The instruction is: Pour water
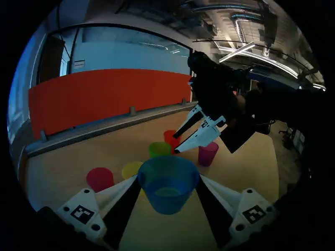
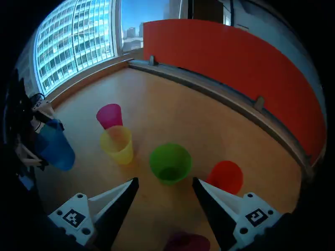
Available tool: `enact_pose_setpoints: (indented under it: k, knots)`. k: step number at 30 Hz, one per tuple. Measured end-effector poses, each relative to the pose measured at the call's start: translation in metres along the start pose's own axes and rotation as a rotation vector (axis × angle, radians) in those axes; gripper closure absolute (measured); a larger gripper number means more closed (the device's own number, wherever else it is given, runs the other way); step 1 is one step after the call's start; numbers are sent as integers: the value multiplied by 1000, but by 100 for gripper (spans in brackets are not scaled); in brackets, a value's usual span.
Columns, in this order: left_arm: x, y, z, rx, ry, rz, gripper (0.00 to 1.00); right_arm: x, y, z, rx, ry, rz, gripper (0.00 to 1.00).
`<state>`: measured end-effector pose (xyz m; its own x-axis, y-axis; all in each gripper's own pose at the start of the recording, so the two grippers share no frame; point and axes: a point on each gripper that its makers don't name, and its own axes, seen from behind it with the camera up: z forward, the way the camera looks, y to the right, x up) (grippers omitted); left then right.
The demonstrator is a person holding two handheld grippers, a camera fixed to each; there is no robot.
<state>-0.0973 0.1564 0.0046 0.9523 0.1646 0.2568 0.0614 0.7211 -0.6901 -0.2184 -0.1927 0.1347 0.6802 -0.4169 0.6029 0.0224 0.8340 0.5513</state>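
Note:
A blue cup [image 1: 167,194] with a little water in it sits upright between the fingers of my left gripper [image 1: 167,178], which is shut on it above the wooden table [image 1: 58,167]. The right gripper view has the same blue cup [image 2: 54,146] at the far left, held off the table. My right gripper [image 2: 164,180] is open and holds nothing, hovering over a green cup [image 2: 170,163]. From the left gripper view, the right gripper [image 1: 176,143] hangs above the green cup [image 1: 159,149] and a red cup [image 1: 169,137].
On the table stand a pink cup [image 2: 110,116], a yellow cup [image 2: 118,144], a red cup [image 2: 226,176] and a purple cup [image 1: 207,153]. An orange partition [image 2: 251,62] runs along the table's far edge. Windows [image 2: 75,37] lie beyond.

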Motion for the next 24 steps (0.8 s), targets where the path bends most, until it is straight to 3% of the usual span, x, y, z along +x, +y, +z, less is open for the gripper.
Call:
enact_pose_setpoints:
  k: [17, 24]
  knots:
    - [2, -2, -6, -3, 21, -4, 13, 0, 1, 26, -16, -139, 13, 0]
    - [0, -3, -7, -3, 20, -2, 13, 7, 5, 35, -27, -167, 23, 0]
